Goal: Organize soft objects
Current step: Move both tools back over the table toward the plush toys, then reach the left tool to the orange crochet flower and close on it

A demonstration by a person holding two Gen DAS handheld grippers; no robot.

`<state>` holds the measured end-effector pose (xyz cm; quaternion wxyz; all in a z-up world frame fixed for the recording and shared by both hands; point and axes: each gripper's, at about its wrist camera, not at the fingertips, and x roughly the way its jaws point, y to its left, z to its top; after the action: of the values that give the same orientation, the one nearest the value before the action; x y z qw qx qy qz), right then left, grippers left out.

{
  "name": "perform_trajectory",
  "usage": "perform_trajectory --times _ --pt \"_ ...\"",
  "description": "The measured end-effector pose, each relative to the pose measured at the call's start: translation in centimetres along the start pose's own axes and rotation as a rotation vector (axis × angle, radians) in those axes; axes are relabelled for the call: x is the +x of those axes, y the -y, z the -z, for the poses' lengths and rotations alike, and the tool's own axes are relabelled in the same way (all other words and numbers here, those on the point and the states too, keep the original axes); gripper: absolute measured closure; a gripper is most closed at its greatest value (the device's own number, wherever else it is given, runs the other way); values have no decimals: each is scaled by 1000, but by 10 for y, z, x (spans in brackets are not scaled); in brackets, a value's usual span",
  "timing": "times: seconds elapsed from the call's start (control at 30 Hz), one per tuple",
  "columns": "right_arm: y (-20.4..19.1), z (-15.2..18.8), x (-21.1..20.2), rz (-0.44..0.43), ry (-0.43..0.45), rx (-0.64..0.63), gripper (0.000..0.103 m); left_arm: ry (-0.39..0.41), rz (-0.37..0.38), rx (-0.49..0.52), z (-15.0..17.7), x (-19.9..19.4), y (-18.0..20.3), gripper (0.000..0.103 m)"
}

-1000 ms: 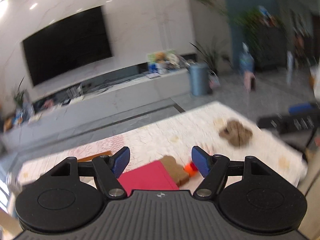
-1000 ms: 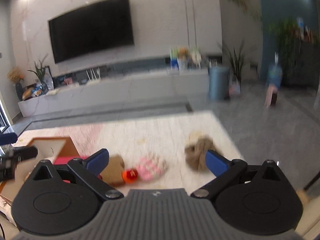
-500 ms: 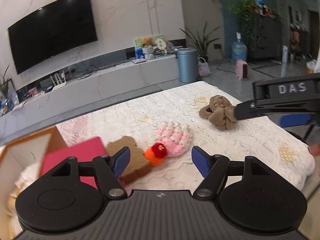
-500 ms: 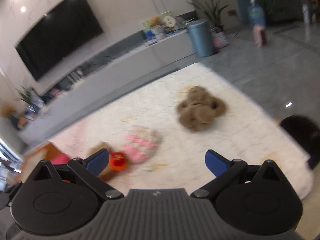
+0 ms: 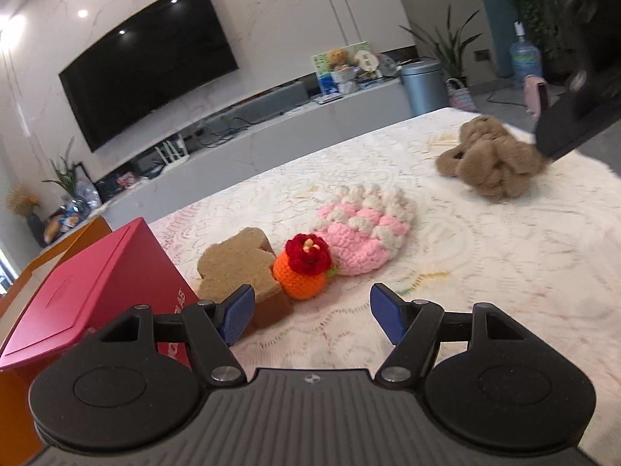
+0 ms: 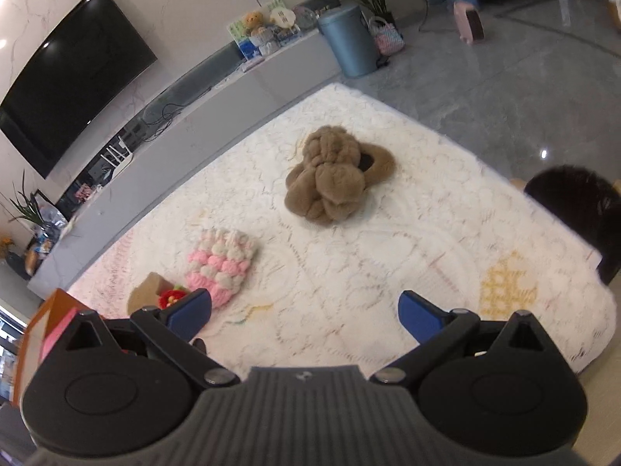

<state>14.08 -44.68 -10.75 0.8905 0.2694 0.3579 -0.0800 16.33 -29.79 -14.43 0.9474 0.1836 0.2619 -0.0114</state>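
Soft items lie on a white lace-covered table [image 5: 485, 272]. An orange knitted ball with a red flower [image 5: 302, 268] sits between a tan sponge-like block [image 5: 236, 268] and a pink-and-white crochet piece [image 5: 365, 229]. Just short of the orange ball, my left gripper [image 5: 312, 316] is open and empty. A brown knotted plush [image 6: 333, 178] lies farther right; my right gripper [image 6: 304, 316] hovers open and empty above the table, well short of the plush. In the left wrist view the plush [image 5: 493, 159] appears with the right gripper's dark body beside it.
A red box [image 5: 89, 291] inside an orange carton [image 5: 58, 248] stands at the table's left end. The table's edge drops to a grey tiled floor [image 6: 485, 89] on the right. A dark round object [image 6: 578, 209] sits by the right edge.
Both grippers have come down and closer to the table. The left view now faces the orange ball from near; the right one has rolled and looks down on the brown plush.
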Motion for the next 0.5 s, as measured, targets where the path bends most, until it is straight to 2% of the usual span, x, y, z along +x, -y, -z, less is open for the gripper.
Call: perform_trajectory --times 0.1,0.2,0.5 --pt "-6 -1 0 14 4 -73 3 17 -25 51 1 8 4 22" --pt "-13 1 1 80 7 -151 3 24 -48 57 0 15 3 22" --pt "-4 1 16 122 -25 -120 3 -8 -77 51 -13 44 11 22"
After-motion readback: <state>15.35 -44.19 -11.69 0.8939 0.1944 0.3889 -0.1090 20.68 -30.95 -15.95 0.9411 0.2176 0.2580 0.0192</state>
